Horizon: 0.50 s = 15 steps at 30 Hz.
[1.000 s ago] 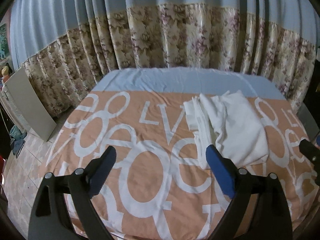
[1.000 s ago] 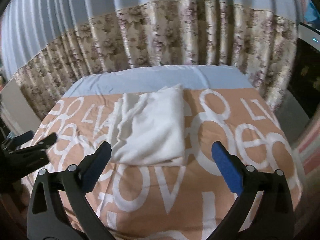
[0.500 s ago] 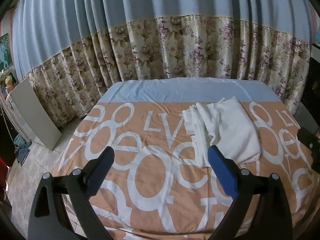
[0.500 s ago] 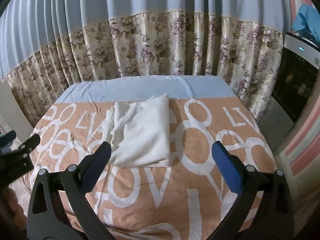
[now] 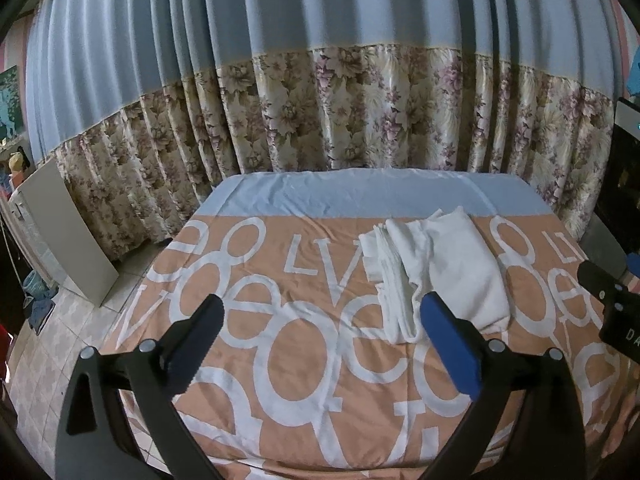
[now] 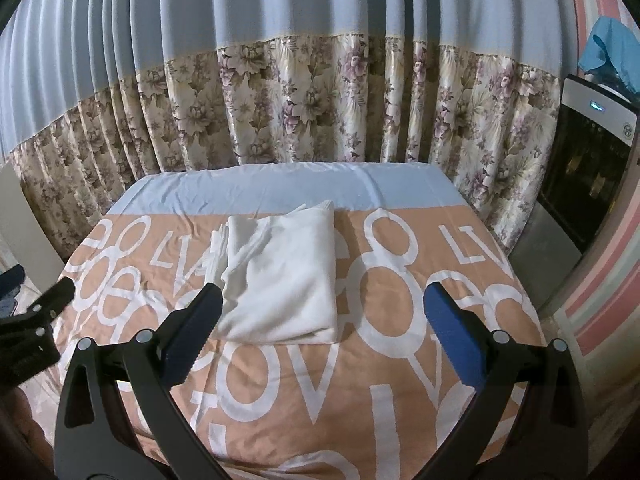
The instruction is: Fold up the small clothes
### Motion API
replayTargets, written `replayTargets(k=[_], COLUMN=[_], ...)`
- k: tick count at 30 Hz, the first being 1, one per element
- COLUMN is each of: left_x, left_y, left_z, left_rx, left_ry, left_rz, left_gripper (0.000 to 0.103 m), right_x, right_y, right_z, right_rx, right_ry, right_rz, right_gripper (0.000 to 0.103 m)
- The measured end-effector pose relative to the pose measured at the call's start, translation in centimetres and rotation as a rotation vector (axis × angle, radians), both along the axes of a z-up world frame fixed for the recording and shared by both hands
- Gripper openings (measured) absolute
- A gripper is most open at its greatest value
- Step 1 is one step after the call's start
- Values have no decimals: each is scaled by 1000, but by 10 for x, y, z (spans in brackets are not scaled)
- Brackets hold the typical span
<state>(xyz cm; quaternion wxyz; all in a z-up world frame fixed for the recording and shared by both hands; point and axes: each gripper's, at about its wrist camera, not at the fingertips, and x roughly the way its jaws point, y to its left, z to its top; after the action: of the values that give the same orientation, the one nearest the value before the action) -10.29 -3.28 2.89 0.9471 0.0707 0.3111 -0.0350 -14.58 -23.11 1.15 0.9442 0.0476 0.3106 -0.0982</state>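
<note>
A white garment (image 5: 444,268) lies folded into a rough rectangle on the orange bedcover with white letters (image 5: 280,340). It also shows in the right wrist view (image 6: 284,276), its looser layered edge to the left. My left gripper (image 5: 320,320) is open and empty, held above the bed's near side, left of and nearer than the garment. My right gripper (image 6: 320,312) is open and empty, above the bed just in front of the garment. Each gripper shows at the edge of the other's view (image 5: 612,304) (image 6: 32,320).
A blue and floral curtain (image 5: 340,120) hangs behind the bed. A pale blue sheet (image 6: 288,188) covers the far end. A white board (image 5: 68,236) leans at the left by the tiled floor. A dark appliance (image 6: 588,184) stands at the right.
Both grippers have pulled back and risen away from the bed, so the garment looks smaller and farther. The garment has not moved. Both stay open.
</note>
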Motion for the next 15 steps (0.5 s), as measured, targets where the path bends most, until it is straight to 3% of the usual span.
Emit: replayTargets(k=[15], left_x=[6], left_y=[1], left_z=[-1], left_rx=[-1], left_ry=[-2], left_rz=[-2], left_gripper=[100], right_x=[0], right_y=[-1], right_z=[5], right_rx=[-22], right_ry=[-21], right_rz=[-30], right_gripper=[100])
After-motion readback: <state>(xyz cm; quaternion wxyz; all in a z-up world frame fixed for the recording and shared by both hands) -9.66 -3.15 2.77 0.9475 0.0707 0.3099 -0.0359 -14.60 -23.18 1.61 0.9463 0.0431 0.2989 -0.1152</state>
